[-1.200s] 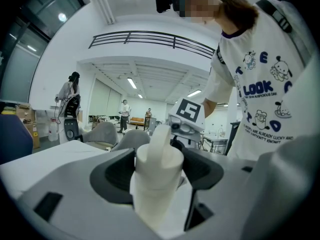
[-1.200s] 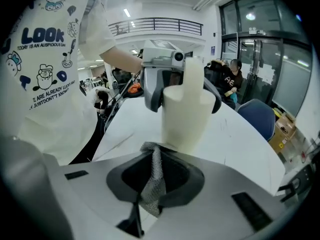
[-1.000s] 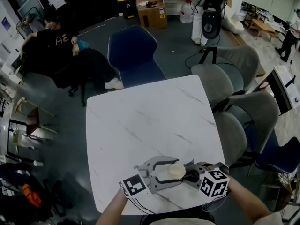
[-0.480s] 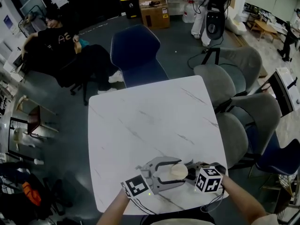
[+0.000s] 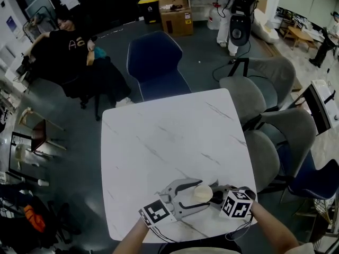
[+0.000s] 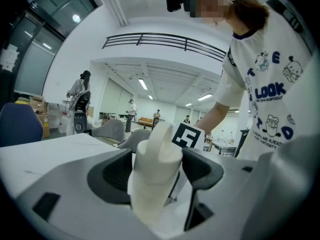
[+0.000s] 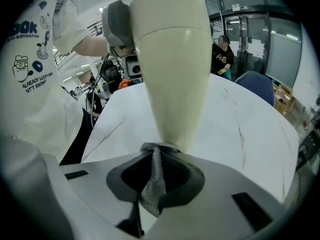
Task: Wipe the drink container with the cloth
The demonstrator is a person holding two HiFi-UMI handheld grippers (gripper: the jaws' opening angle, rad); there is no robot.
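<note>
A cream drink container is held just above the near edge of the white marble table. My left gripper is shut on it; in the left gripper view the container stands upright between the jaws of that gripper. From the right, my right gripper is shut on a grey mesh cloth. In the right gripper view the cloth's top edge touches the foot of the container, right in front of that gripper.
A blue chair stands at the table's far side and grey chairs along its right side. A seated person is at the far left, and a cardboard box is on the floor beyond.
My right gripper has edged a little left, closer to the container. The left gripper keeps its hold in the same spot.
</note>
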